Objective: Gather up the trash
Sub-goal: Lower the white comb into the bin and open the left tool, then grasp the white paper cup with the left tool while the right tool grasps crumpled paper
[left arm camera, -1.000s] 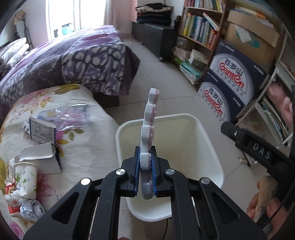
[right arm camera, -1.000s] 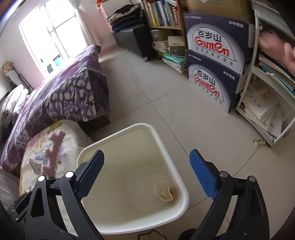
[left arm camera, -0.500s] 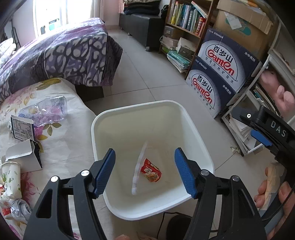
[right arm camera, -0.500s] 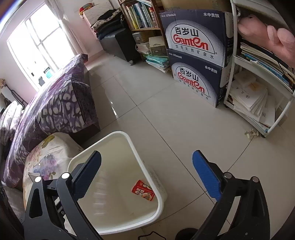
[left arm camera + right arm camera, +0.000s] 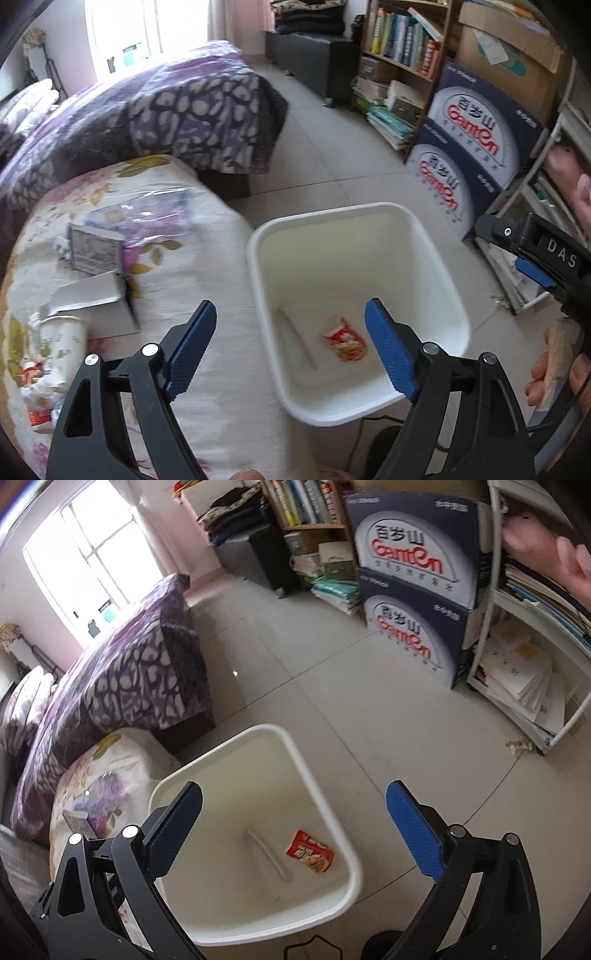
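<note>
Left gripper (image 5: 290, 347) is spread wide with nothing between its blue pads, hovering over the near edge of the white bin (image 5: 436, 254) and the floral-covered surface (image 5: 221, 258) beside it. Right gripper (image 5: 293, 834) is likewise spread and empty, above the same bin (image 5: 317, 775) from the other side. Bin stands on the tiled floor (image 5: 332, 672), touching or just beside the floral cover; which one cannot be told. Contents: a red snack wrapper (image 5: 345, 339) lying flat on the bottom, and a long pale strip (image 5: 297, 338) next to it, apart from the wrapper; both also seen in the right wrist view, wrapper (image 5: 310, 851) and strip (image 5: 269, 854). On the floral cover, outside the bin: a clear plastic bag (image 5: 147, 214), a small printed box (image 5: 94, 249), an open grey carton (image 5: 92, 302), a paper cup (image 5: 62, 341), and crumpled wrappers (image 5: 37, 398) at the left edge.
</note>
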A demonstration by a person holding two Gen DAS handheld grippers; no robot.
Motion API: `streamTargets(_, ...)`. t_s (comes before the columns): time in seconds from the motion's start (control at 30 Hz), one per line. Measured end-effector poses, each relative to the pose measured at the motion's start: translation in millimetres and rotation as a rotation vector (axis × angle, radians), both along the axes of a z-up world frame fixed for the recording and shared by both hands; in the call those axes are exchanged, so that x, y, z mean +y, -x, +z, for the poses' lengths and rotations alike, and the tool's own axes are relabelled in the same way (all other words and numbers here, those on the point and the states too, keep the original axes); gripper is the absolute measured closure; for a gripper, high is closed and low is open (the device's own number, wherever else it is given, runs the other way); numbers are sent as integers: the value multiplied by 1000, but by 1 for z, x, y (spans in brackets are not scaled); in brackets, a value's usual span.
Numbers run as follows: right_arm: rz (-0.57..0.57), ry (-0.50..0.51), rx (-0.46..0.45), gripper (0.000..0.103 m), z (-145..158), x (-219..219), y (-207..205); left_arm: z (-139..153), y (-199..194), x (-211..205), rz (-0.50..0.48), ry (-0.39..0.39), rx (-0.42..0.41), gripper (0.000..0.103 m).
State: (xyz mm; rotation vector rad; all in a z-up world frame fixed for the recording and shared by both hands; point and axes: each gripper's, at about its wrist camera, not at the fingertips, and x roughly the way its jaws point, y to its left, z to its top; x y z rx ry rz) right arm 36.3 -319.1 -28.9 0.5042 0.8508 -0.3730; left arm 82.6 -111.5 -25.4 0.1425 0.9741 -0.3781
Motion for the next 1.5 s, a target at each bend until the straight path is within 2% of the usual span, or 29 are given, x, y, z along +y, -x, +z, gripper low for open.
streamTargets(0.27,124,20,13,7,-2,53,-24,-1,-4,48,95,-60,-24,22)
streamTargets(0.6,262,38,42,7,-11,122,-47,-12,-17,125,286,-166,-10,21)
streamTargets(0.7,290,48,55,7,-14,135,-52,-20,-27,151,361,-209,25,18)
streamTargets(0.8,328,55,63,7,-17,148,-54,-32,-38,170,394,-259,73,18)
streamTargets(1.03,529,115,60,7,-21,190,-56,-61,-55,195,383,-293,208,17)
streamTargets(1.13,648,112,61,7,-24,211,-57,-67,-58,206,353,-260,237,20)
streamTargets(1.17,693,101,58,7,-25,219,-57,-67,-58,210,341,-232,247,30)
streamTargets(1.3,901,118,50,7,-30,260,-53,-61,-56,228,322,-143,248,35)
streamTargets(1.43,1113,135,53,7,-37,306,-42,-43,-48,249,330,-30,238,36)
streamTargets(1.5,1183,139,51,7,-41,326,-36,-31,-45,259,343,0,215,36)
